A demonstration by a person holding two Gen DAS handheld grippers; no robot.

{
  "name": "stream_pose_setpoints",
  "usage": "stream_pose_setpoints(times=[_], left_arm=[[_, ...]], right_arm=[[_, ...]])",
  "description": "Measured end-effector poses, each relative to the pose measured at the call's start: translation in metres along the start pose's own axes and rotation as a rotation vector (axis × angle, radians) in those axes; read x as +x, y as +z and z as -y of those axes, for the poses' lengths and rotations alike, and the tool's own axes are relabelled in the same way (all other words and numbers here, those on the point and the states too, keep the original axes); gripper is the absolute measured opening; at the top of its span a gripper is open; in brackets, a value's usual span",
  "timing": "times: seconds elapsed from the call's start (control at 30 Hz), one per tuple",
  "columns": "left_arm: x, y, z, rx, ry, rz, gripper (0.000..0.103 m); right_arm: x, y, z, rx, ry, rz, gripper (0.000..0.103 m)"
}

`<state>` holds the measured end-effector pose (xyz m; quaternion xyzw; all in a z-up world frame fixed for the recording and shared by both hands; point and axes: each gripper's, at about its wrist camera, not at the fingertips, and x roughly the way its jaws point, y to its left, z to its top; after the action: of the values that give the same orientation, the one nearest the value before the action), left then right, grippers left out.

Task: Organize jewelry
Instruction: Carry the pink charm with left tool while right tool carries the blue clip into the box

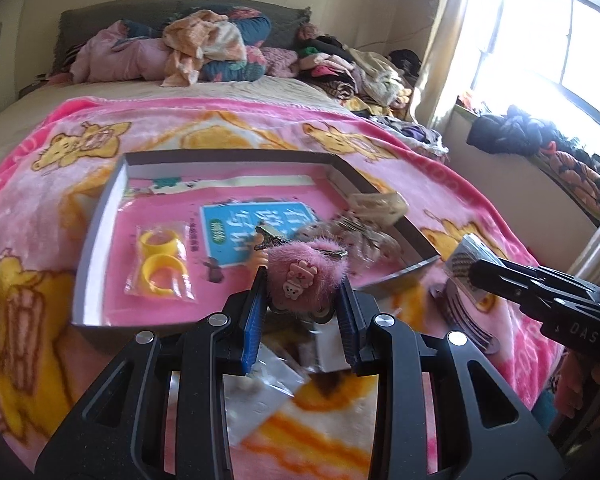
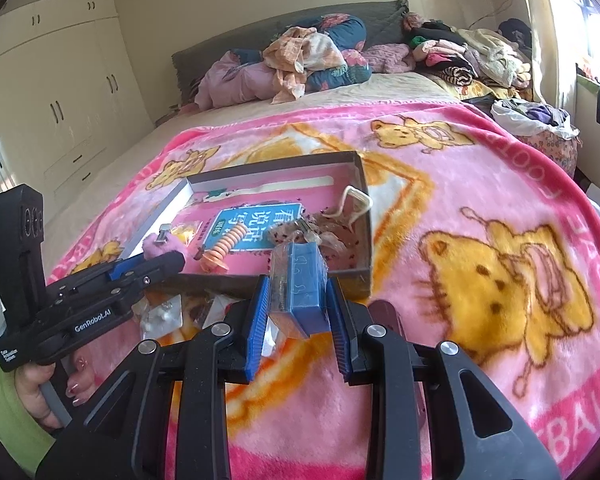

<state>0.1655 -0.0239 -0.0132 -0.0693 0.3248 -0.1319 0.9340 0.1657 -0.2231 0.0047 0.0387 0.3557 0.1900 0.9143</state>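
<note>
Left gripper: the left gripper (image 1: 302, 284) had its blue-padded fingers (image 1: 253, 312) clamped on a fluffy pink pom-pom hair clip with small bear charms (image 1: 306, 270), held above the near edge of the box.
Right gripper: the right gripper (image 2: 296, 292) had its fingers (image 2: 257, 312) clamped on a clear plastic packet with a blue card inside (image 2: 298, 288), held above the blanket just in front of the box.
Box: a shallow grey cardboard box with a pink lining (image 1: 100, 216) lay on the blanket, its near rim just beyond both grippers.
Inside the box: a clear bag of two yellow plastic rings (image 1: 160, 262) lay at the left; a blue printed label (image 1: 240, 232) sat in the middle; an orange spiral hair tie (image 2: 224, 246) lay by the near wall; a heap of small trinkets, too blurred to tell apart, sat at the right.
Blanket: a pink fleece blanket with yellow bear prints (image 2: 480, 208) covered the bed.
Loose items: small clear packets (image 2: 162, 314) lay on the blanket beneath the left gripper.
Person: a hand with a green sleeve (image 2: 40, 392) gripped the left gripper's handle.
</note>
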Motion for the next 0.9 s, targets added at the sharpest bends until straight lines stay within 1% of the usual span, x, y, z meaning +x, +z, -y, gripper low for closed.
stream_pose_setpoints(times=[0.1,0.37,0.53,0.73,0.9], left_arm=[[-0.001,0.004,-0.006,0.006,0.026,0.023,0.024],[0.004,0.011,-0.025,-0.03,0.027,0.031,0.024],[0.01,0.019,-0.035,-0.036,0.03,0.034,0.024],[0.018,0.026,-0.046,-0.045,0.035,0.017,0.024],[0.027,0.026,-0.052,-0.046,0.046,-0.013,0.024]], right_arm=[[0.006,0.005,-0.005,-0.01,-0.001,-0.01,0.028],[0.023,0.018,-0.015,-0.039,-0.009,-0.025,0.028],[0.037,0.027,-0.017,-0.04,-0.011,-0.03,0.028],[0.053,0.036,-0.015,-0.045,-0.024,-0.038,0.028],[0.065,0.043,-0.009,-0.026,-0.024,-0.047,0.028]])
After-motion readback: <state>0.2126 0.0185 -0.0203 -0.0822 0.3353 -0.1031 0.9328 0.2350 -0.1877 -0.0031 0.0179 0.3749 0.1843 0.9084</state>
